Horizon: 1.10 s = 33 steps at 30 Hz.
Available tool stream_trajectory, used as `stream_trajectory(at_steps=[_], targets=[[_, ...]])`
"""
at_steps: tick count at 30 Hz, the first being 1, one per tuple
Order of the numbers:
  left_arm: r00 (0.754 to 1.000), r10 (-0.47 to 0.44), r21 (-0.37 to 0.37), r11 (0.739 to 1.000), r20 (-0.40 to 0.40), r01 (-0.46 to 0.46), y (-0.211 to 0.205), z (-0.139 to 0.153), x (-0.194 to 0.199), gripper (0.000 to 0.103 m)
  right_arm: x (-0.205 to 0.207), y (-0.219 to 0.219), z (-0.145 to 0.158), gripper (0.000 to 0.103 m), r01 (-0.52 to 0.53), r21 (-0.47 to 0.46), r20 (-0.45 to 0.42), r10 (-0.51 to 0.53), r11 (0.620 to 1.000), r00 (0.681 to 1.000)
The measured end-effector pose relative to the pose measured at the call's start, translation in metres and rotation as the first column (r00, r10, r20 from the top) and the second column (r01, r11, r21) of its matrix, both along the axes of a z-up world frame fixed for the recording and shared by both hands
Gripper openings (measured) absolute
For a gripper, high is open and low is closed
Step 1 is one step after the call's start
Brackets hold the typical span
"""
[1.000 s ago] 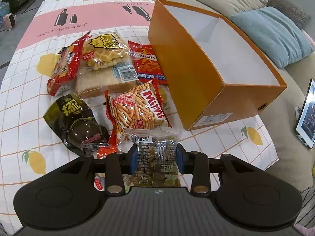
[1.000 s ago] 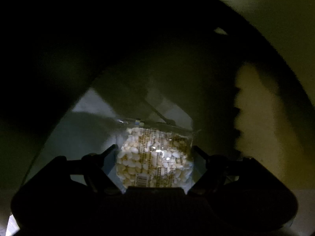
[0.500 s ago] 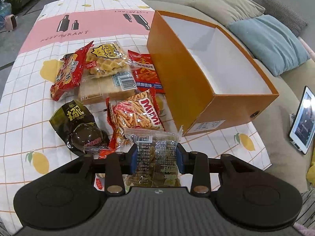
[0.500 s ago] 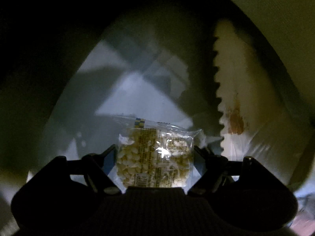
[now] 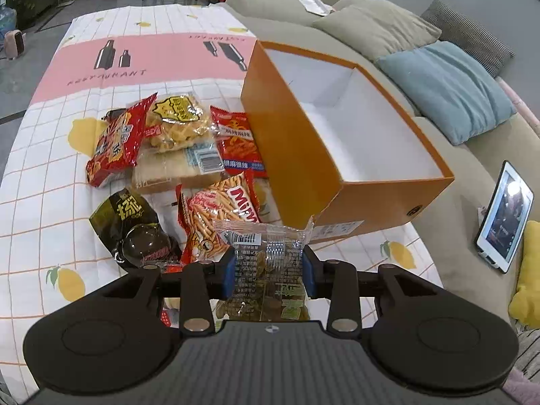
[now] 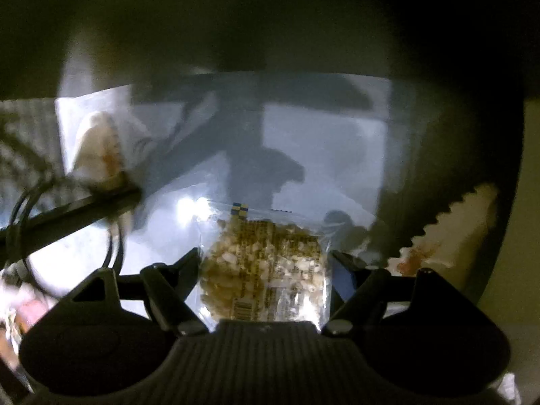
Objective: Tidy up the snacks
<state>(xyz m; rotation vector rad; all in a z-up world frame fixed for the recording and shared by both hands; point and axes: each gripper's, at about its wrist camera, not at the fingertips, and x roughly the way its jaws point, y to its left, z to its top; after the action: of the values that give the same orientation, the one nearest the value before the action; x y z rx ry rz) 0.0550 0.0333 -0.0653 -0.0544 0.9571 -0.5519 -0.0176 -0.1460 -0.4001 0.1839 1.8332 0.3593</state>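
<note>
left gripper [image 5: 268, 271]: jaws narrow, clamped on a clear packet of dark snack [image 5: 266, 263] — blue pads press its two side edges, top seal and barcode stick out ahead of the jaws.

packet axis: long axis runs forward along the fingers, sealed end leading.

orange box [image 5: 293, 155]: ahead and to the right of the left jaws, open top facing up, white interior with nothing visible inside; near corner sits just beyond the packet's leading edge.

key relation: box opening lies forward-right and lower than the held packet — judged, the next move is a short carry ahead and right over the near wall, then release.

loose snacks: Mimi stick bag [image 5: 219, 216] just ahead-left of the jaws, dark green pouch [image 5: 130, 222] further left, red bags and waffle pack beyond, all on the table [image 5: 44, 202].

right gripper [image 6: 263, 276]: jaws closed on a clear packet of pale puffed pieces [image 6: 261, 266], held lengthwise, seal forward.

right surroundings: dim, blurred — white walls suggest an enclosure, cannot tell which.

nearer hand: cannot tell; the right gripper does not show in the left view.

risk: thin film could slip or snag on the box rim.
</note>
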Motion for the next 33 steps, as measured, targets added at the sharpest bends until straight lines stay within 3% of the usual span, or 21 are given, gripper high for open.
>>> stream_trajectory(at_steps=[2,7,10,13,21,27,30,33], targets=[[1.0,0.001,-0.002,1.0,0.001,-0.001,0.002,0.001,-0.001,0.043,0.001,-0.002,0.007,0.077,-0.001,0.044,0.015,0.0,0.999,1.0],[0.999,0.029,0.005,1.0,-0.026,-0.029,0.005,-0.003,0.004,0.043,0.009,0.01,0.037,0.077,-0.134,0.174,0.09,0.12,0.976,0.989],[0.999,0.042,0.006,0.999,-0.022,-0.041,0.007,-0.002,0.005,0.043,0.002,0.018,0.074,0.077,-0.25,0.334,0.175,0.201,0.909,0.964],[0.999,0.042,-0.001,0.999,-0.027,-0.042,0.007,-0.002,0.005,0.043,-0.002,0.021,0.105,0.077,-0.317,0.424,0.243,0.231,0.848,0.942],[0.999,0.032,0.01,0.999,-0.025,-0.032,0.003,-0.004,0.004,0.043,-0.009,-0.001,0.156,0.077,-0.33,0.439,0.37,0.167,0.836,0.914],[0.999,0.031,0.009,0.999,-0.026,-0.031,0.002,-0.004,0.005,0.043,-0.011,-0.021,0.227,0.077,-0.301,0.483,0.523,0.005,0.823,0.852],[0.999,0.038,0.004,0.999,-0.027,-0.038,0.005,-0.003,0.005,0.043,-0.016,-0.036,0.261,0.077,-0.245,0.515,0.598,-0.139,0.822,0.79],[0.999,0.044,-0.013,0.999,-0.024,-0.044,0.008,0.0,0.007,0.043,-0.024,-0.052,0.287,0.077,-0.167,0.556,0.646,-0.297,0.814,0.703]])
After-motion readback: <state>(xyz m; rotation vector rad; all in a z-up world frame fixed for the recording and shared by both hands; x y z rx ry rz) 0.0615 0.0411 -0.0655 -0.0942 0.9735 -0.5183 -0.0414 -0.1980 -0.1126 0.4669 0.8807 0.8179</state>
